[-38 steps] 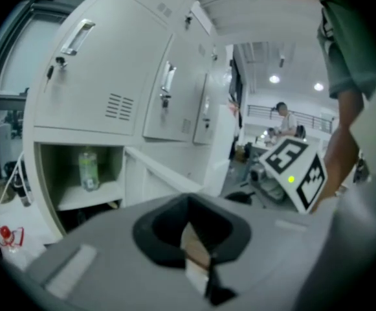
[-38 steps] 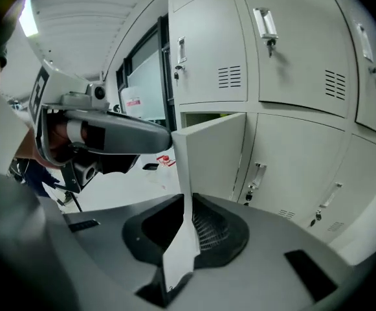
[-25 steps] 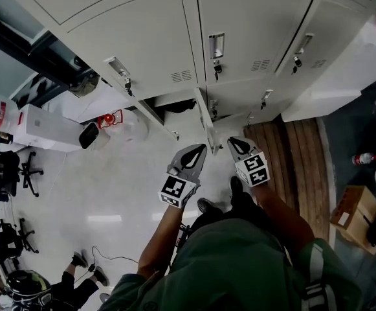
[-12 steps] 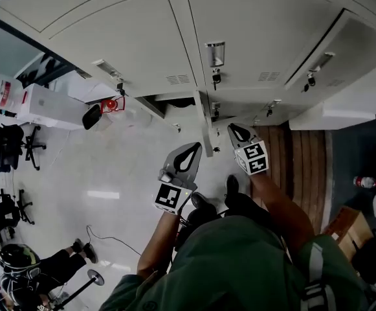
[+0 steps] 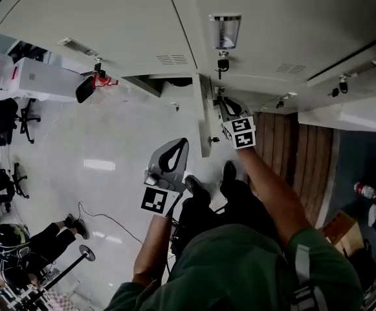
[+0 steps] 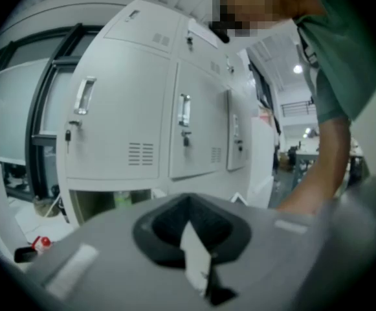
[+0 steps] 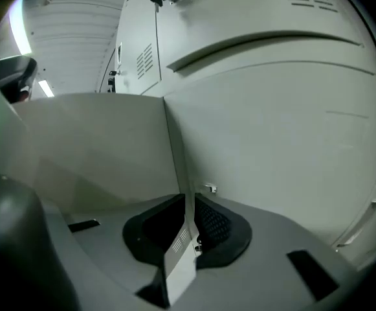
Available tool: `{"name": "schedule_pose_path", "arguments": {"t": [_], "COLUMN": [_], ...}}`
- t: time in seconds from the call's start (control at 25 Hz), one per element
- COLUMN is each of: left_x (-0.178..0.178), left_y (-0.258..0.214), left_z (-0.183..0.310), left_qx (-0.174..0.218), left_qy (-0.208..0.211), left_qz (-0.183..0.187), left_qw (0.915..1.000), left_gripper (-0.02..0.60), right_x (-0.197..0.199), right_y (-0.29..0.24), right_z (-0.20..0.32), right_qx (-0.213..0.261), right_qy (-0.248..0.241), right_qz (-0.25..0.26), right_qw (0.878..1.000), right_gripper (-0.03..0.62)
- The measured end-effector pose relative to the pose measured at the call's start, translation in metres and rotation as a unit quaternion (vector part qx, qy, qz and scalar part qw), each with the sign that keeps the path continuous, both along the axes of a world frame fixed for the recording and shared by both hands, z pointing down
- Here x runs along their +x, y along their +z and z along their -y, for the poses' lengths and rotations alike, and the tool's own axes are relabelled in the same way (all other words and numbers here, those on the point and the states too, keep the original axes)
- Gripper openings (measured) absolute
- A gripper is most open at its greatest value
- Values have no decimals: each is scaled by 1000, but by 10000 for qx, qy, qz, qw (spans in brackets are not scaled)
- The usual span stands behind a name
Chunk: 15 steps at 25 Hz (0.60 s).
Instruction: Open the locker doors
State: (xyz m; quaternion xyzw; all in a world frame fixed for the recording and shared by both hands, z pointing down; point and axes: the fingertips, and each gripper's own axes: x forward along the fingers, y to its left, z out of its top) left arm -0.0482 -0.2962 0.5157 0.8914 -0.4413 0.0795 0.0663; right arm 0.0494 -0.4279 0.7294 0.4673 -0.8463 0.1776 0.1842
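Two grippers are working here, one per hand. Left gripper (image 5: 176, 149) is hanging nearest, over the floor (image 5: 110, 141), jaws pressed together on nothing, pointing at the lockers from well back. Right gripper (image 5: 225, 103) is reaching farther in, jaws also squeezed nearly together and, as far as I can tell, pinching nothing. It is nosing into the corner where the open lower door (image 5: 204, 125) is meeting the closed lower door (image 7: 272, 141) just to its right.

Step in hand, my read: the bottom row is being worked, and the right gripper is going for that next closed door. The next move is calling for the jaws spreading first, then catching that door's handle or free edge, then pulling it nearward along its hinge swing. The open door is crowding in on the left, so room is looking tight.

Counts, near to far:
- Two lower doors are standing swung out: the one beside the right gripper and a second one (image 5: 145, 84) farther left, with a dark compartment (image 5: 175, 81) showing between them.
- Three upper doors (image 5: 123, 24) are sitting farthest, all closed, each carrying one handle (image 5: 225, 31).
- Off-task: two office chairs (image 5: 13, 118) far left, one person on the floor (image 5: 26, 245) near left, one cardboard box (image 5: 340, 229) and one bottle (image 5: 364, 190) at right.
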Motion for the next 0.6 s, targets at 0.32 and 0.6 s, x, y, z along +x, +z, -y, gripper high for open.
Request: {"name": "schedule_pose_path", "arguments": {"t": [0.32,0.6], "left_x": [-17,-18], "left_y": [32,40], "left_z": [-16,-17], "left_qx": [-296,-343], "left_qy": [-62,145], "left_qz": [181,216], "left_qw": [9994,9991], "left_gripper": [-9,-9], "right_x": [-10,-18], "right_y": [44,45], "right_z": [39,51], "right_qx": [183,591], "right_qy": [248,84], "right_qz": [-353,-612], "right_qw": [9989,9963], "right_gripper": [21,21]}}
